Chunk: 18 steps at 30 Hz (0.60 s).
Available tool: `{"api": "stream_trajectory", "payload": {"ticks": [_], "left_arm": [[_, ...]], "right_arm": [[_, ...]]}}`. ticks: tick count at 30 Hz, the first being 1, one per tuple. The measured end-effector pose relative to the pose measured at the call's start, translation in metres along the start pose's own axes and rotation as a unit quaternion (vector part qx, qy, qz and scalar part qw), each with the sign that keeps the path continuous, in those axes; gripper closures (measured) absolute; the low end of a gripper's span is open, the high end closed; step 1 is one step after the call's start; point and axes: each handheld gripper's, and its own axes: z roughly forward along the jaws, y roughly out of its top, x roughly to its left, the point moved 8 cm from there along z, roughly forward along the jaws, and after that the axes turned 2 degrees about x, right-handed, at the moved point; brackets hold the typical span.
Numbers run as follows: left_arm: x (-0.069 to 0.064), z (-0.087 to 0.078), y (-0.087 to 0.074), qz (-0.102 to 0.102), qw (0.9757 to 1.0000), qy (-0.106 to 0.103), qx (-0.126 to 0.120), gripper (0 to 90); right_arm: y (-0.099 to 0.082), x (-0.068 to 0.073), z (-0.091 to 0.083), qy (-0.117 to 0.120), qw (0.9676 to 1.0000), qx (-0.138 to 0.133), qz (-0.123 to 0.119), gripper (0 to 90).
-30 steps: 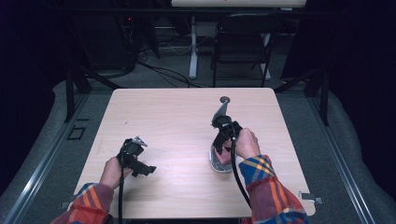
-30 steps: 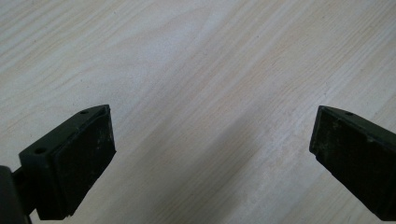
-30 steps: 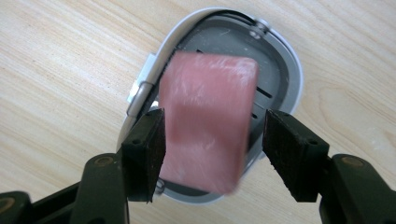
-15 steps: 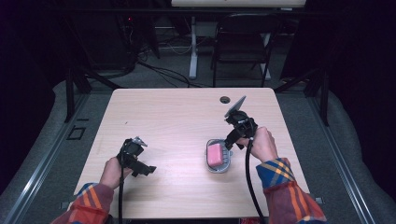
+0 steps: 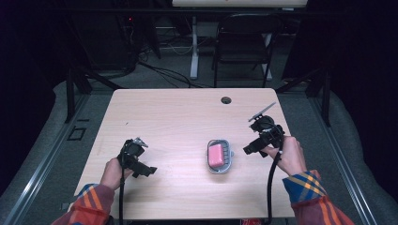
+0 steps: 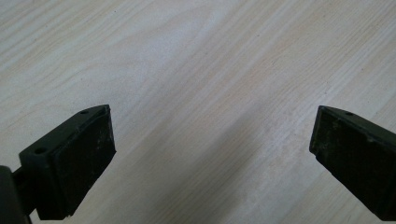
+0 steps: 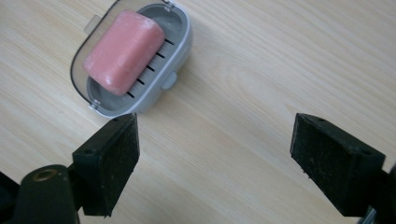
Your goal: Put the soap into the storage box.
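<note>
Though I look over every surface for a brand, a label or any lettering, nothing readable turns up on the pink rounded bar of soap (image 7: 123, 51), on the grey oval plastic soap dish (image 7: 180, 51) with its slotted floor, or on either tool.

The right gripper (image 5: 257, 140), held in the person's right hand (image 5: 287, 155) near the right edge of the pale wooden table (image 5: 178, 117), has just been opening its jaws; in the right gripper view they stand well spread with only bare wood between them, pinching nothing. The soap dish sits just beyond the tip of one jaw, apart from it, and the soap lies flat inside the dish.

In the high view the dish rests on the table a little right of the middle, towards the near side, between the two hands and closer to the right one.

The left gripper (image 5: 136, 159), in the left hand (image 5: 112, 172) at the near left, also has its jaws spread wide over bare tabletop, touching and holding nothing. A small dark round hole (image 5: 226, 100) marks the far part of the table.
</note>
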Motion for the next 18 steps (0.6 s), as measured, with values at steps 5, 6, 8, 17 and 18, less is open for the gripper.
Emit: {"api": "stream_trajectory", "payload": {"ticks": [5,6,8,17,18], "left_arm": [[0.001,0.0,-0.001,-0.003,1.0,0.0,0.001,0.1],[0.001,0.0,-0.001,-0.003,1.0,-0.001,0.001,0.1],[0.001,0.001,-0.001,-0.004,1.0,-0.001,0.002,0.1],[0.001,0.002,-0.001,-0.005,1.0,-0.002,0.005,0.1],[0.001,0.002,-0.002,-0.007,1.0,-0.002,0.005,0.1]], "right_arm": [[-0.02,-0.011,-0.001,-0.012,0.9999,-0.006,0.004,10.9],[-0.024,-0.014,0.0,-0.017,0.9998,-0.007,0.007,9.3],[-0.031,-0.02,0.001,-0.022,0.9997,-0.006,0.013,6.5],[-0.058,-0.03,0.012,-0.036,0.9987,-0.027,0.024,0.1],[-0.064,-0.028,0.014,-0.031,0.9983,-0.04,0.027,0.2]]}}
